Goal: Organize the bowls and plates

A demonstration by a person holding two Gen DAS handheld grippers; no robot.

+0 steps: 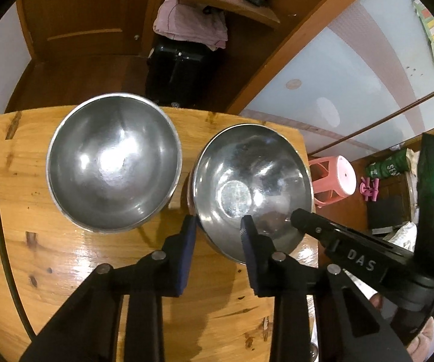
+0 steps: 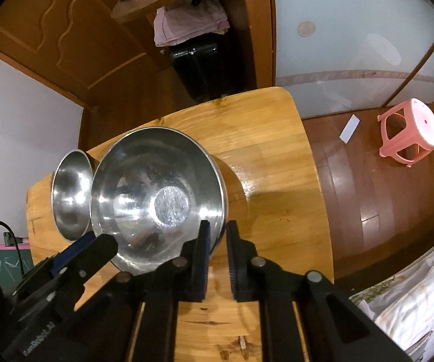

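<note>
- The wooden table (image 1: 51, 271) carries two steel bowls side by side, both upright with mouths up.
- The left bowl (image 1: 114, 163) sits free at about 11 o'clock from the left gripper (image 1: 218, 235), just beside the other bowl; whether their rims touch I cannot tell.
- The right bowl (image 1: 251, 190) lies dead ahead of both grippers, near the table's right edge, and looks slightly tipped, though I cannot tell whether it is off the wood.
- The left gripper straddles that bowl's near rim at about 7 o'clock, one finger (image 1: 186, 241) outside the wall and one inside, spread wide and not pinching.
- The right gripper (image 2: 217, 232) is at the same bowl's rim near 5 o'clock, its fingers narrowed around the wall, apparently gripping it.
- Judgement: the coming move turns on direction. The free bowl lies to 9 o'clock of the held one, so nesting means carrying the right bowl leftward and over.
</note>
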